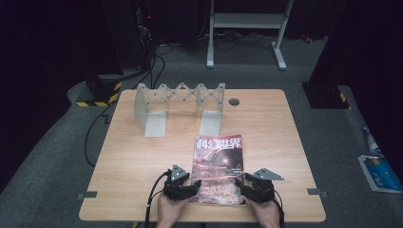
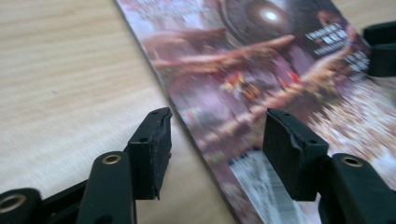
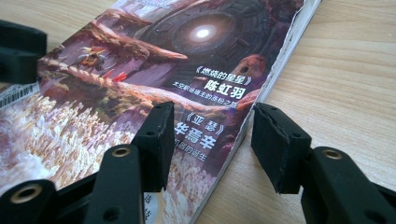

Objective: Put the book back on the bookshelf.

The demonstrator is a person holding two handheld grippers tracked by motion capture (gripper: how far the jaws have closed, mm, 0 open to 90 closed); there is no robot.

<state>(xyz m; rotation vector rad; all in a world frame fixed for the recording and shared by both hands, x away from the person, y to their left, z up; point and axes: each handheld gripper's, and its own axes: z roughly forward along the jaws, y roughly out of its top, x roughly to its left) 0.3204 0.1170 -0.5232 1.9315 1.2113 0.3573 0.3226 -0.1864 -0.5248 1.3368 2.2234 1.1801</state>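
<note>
We're in a lab or recording studio, not a home: dark walls, grey carpet floor (image 1: 57, 142), one wood table (image 1: 142, 156) lit in the middle. Behind it we see cables (image 1: 152, 61), a white metal stand (image 1: 247, 28) and yellow-black hazard tape (image 1: 97, 102) on equipment bases, i.e. a test setup w/ rigged gear.

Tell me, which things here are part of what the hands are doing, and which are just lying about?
Part of the job:
- colourful glossy magazine lying flat on the wooden table
- left gripper, open, straddling its left edge
- right gripper, open, straddling its right edge

Just lying about:
- grey folding metal book rack
- white metal stand on the floor
- blue-and-white box on the floor
</note>
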